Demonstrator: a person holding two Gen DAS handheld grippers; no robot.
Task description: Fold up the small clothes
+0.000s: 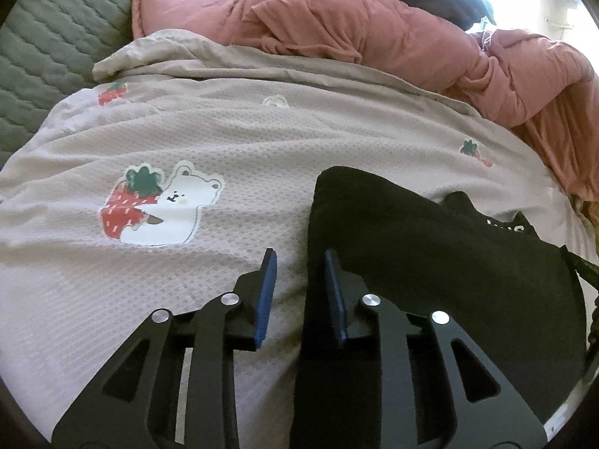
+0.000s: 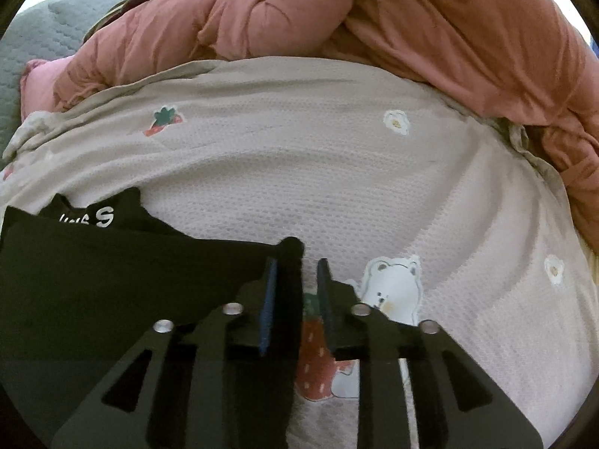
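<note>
1. Left wrist view, left side: the pale blanket (image 1: 187, 142) printed with a bear and strawberry covers the bed, and nothing lies on it here.
2. Lower centre of the same view: the left gripper (image 1: 300, 258) has its jaws a little apart. The left edge of the black garment (image 1: 430, 247) runs between them, but the pads do not press on it.
3. Right half: the garment lies flat with one layer over another, white lettering peeking out at the far edge.
4. Right wrist view, lower left: the garment fills this corner, its right corner reaching the right gripper (image 2: 298, 262).
5. That claw also stands slightly apart, cloth in the gap, not clamped.
6. Judgement: one fold looks laid down and released; further folds probably remain.
7. Top: a pink duvet (image 2: 411, 30) is bunched up.
</note>
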